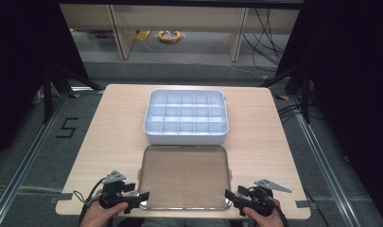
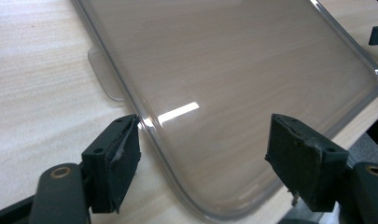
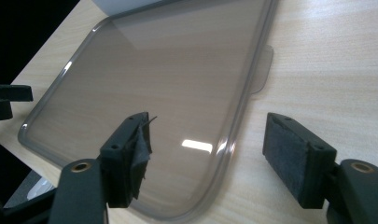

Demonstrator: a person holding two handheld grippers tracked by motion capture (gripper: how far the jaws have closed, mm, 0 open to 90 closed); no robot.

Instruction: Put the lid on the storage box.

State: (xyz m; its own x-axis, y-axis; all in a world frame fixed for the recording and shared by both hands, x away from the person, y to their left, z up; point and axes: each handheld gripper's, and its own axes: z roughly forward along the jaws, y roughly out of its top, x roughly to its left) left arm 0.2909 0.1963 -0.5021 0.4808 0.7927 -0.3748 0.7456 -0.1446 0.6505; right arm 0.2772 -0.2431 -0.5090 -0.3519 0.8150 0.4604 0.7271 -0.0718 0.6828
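A clear, smoke-tinted plastic lid lies flat on the wooden table near its front edge. Behind it stands a white compartment box, its cells bare. My left gripper is at the lid's front left corner, open, its jaws straddling the lid's rim. My right gripper is at the front right corner, open as well, jaws either side of the rim. Neither holds anything. A small tab juts from the lid's left side, and another tab from its right side.
Bare tabletop lies left and right of the box and lid. The table's front edge runs just under both hands. On the floor beyond stand table legs, cables and an orange coil.
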